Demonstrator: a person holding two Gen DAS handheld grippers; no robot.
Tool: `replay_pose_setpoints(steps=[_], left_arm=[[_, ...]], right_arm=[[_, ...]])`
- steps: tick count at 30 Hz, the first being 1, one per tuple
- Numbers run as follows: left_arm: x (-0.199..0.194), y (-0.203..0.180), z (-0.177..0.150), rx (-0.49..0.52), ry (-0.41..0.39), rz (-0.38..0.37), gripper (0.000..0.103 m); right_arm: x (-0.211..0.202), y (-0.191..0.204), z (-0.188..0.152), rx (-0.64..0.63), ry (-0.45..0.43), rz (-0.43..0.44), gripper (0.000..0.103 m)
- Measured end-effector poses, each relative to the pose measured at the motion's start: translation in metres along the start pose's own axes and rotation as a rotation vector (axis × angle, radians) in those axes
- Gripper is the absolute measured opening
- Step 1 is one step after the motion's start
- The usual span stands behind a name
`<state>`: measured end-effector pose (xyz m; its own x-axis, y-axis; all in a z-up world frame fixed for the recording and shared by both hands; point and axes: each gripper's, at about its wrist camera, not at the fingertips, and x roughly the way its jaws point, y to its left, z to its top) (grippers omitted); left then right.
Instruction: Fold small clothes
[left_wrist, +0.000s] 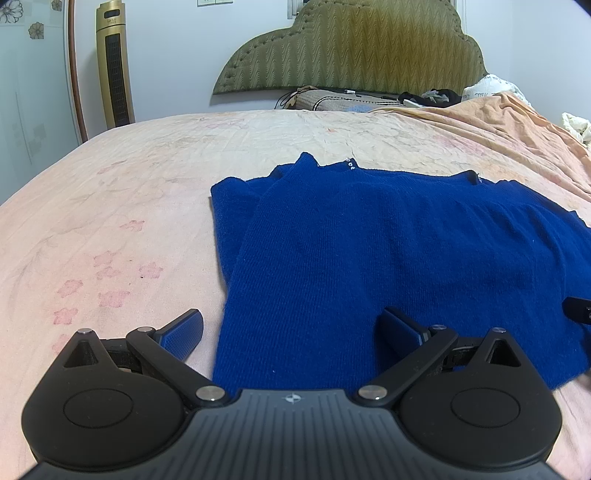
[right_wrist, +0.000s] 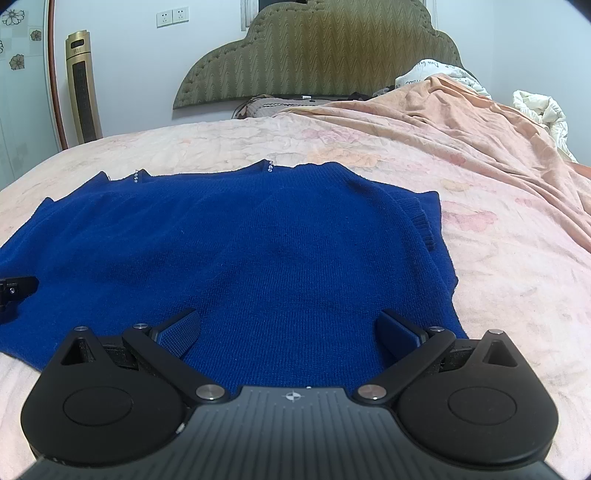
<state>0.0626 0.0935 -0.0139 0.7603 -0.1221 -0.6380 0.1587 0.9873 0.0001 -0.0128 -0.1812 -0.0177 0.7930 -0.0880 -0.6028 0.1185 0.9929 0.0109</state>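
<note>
The bed (left_wrist: 147, 192) is carrying the blue sweater (right_wrist: 258, 251), lying flat at its near end. I am holding my left tool (left_wrist: 291, 332) and right tool (right_wrist: 288, 332) wide open, empty, over the sweater's near hem; I should be pinching both corners evenly.

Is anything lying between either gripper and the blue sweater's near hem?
Nothing visible. The left gripper and right gripper, both open, sit right at the blue sweater, and only bare bedsheet surrounds it.
</note>
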Motion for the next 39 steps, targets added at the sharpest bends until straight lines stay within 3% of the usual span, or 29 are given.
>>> replay_pose_setpoints(steps=[31, 34, 39], left_arm=[[0.0, 0.0, 0.0, 0.0, 0.001, -0.001, 0.103], [-0.003, 0.001, 0.003, 0.038, 0.009, 0.002, 0.103], [-0.037, 0.006, 0.011, 0.08, -0.075, -0.008, 0.103]], right_arm=[[0.001, -0.002, 0.0, -0.004, 0.004, 0.003, 0.103], [0.001, -0.002, 0.0, -0.006, 0.005, 0.003, 0.103], [0.001, -0.001, 0.0, -0.009, 0.008, 0.001, 0.103]])
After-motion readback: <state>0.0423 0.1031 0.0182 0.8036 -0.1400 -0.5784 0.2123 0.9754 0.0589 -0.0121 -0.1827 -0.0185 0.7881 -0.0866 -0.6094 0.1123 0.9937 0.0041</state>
